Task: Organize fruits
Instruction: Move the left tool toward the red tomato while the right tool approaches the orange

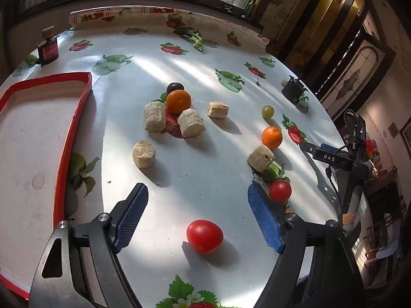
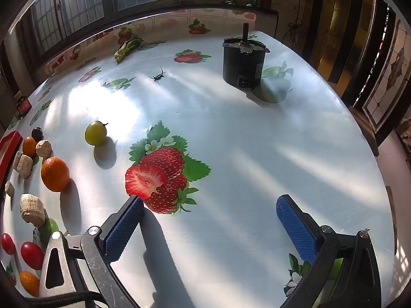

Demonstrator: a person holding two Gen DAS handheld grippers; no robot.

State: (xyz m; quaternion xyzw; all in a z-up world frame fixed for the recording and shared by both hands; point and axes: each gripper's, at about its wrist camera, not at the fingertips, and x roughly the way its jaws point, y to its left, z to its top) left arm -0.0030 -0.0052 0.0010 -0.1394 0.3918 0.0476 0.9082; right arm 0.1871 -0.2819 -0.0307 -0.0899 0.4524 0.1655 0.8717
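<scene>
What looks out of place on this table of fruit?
Beige cork-like chunks lie mixed among the oranges and tomatoes, a dark insect-like thing sits on the tablecloth, and the red tray holds no fruit yet.

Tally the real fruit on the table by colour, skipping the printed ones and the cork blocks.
Red tomatoes: 2
Oranges: 3
Dark grape: 1
Yellow-green grape: 1
Total: 7

- Tomato (image 1: 204, 236) lies on the table (image 1: 231, 133) between the left claw (image 1: 197, 214) fingers.
- Tray (image 1: 38, 141) lies left of it.
- 2 oranges (image 1: 178, 101) (image 1: 271, 137) lie beyond it.
</scene>
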